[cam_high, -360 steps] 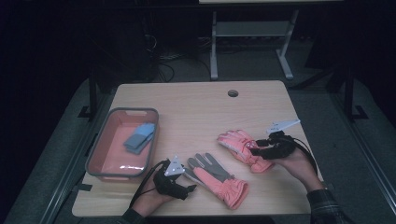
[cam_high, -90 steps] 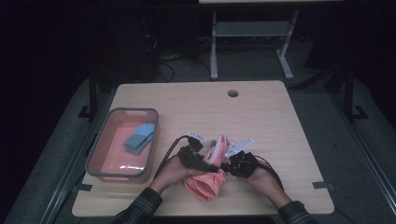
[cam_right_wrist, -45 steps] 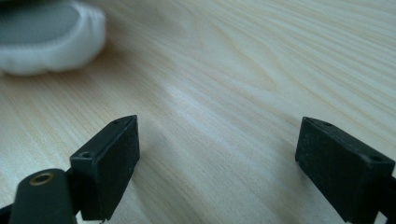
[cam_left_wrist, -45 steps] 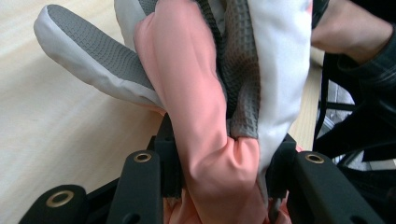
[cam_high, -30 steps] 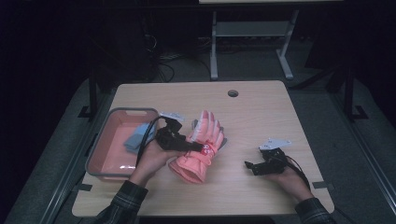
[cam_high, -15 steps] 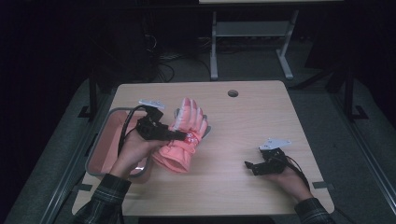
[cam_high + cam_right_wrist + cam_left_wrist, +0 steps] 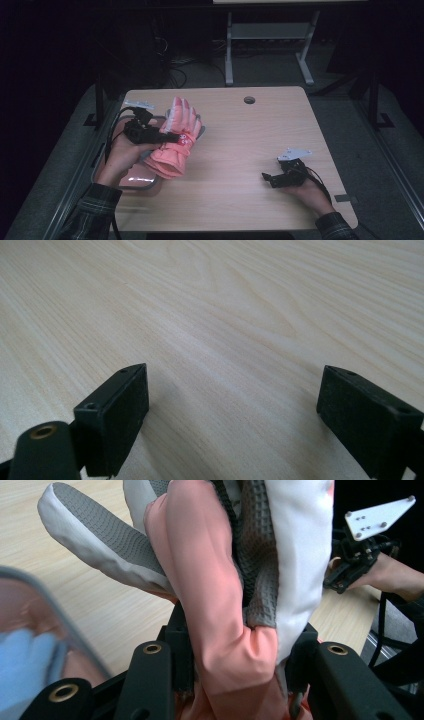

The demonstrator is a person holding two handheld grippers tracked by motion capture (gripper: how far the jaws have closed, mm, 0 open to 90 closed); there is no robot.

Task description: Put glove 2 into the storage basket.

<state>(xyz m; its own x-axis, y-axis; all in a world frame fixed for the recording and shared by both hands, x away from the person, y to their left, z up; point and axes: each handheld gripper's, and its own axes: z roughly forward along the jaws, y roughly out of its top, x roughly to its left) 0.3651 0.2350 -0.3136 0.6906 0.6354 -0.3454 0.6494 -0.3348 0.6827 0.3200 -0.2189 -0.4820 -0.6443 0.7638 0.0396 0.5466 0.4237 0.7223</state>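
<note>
While the left gripper (image 7: 167, 136) clamps the stacked pair of pink ski gloves (image 7: 176, 140) at mid-length, the step in hand appears to be the transfer of the pair to the pink tray (image 7: 131, 181) at the left edge of the wooden table (image 7: 240, 150). In the left gripper view, both jaws press the bundle from either side, with the grey textured palms and white edging rising above them, so the hold looks secure. The gloves hang clear of the table, just beside and partly over the tray's right rim. The tray already holds a blue folded item (image 7: 22, 655), too blurred to identify. The right gripper (image 7: 272, 178) rests near the right front of the table with its jaws spread wide and nothing between them. The next move probably calls for carrying the bundle further over the tray, lowering it beside the blue item and parting the jaws only once the gloves are supported. Compared with 1 second earlier, the left hand has carried the gloves leftward and upward toward the tray; the right gripper has not shifted. Compared with 12 seconds earlier, the 2 gloves no longer lie separately on the table.
</note>
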